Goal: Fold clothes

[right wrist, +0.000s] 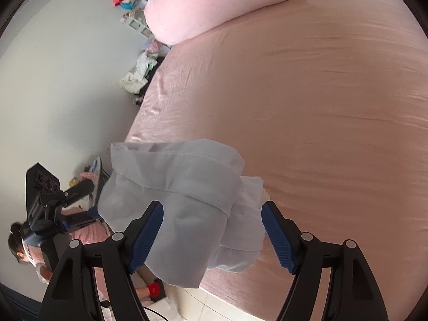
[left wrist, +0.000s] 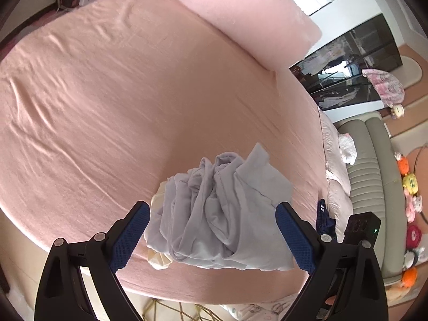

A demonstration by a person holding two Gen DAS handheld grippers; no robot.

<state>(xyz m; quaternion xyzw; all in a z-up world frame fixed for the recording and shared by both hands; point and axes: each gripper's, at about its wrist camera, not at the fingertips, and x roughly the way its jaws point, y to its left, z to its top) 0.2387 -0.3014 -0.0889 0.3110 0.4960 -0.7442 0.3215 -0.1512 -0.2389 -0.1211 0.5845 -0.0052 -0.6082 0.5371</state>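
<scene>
A crumpled pale lavender-grey garment (left wrist: 222, 208) lies bunched on the pink bed sheet (left wrist: 120, 93) near the bed's front edge, with a bit of cream cloth (left wrist: 157, 262) under it. My left gripper (left wrist: 214, 238) hovers over it, open, its blue pads (left wrist: 131, 238) wide apart on either side of the heap. In the right wrist view the same garment (right wrist: 182, 200) partly overhangs the bed's edge. My right gripper (right wrist: 211, 238) is open too, its blue pads (right wrist: 278, 238) straddling the cloth without pressing on it.
A large pink pillow (left wrist: 240, 18) lies at the head of the bed (right wrist: 321, 107). A grey-green sofa (left wrist: 374, 174) with plush toys (left wrist: 412, 187) stands to the right. Loose clothes (right wrist: 139, 72) lie on the floor beside the bed. A person (right wrist: 18, 246) shows at lower left.
</scene>
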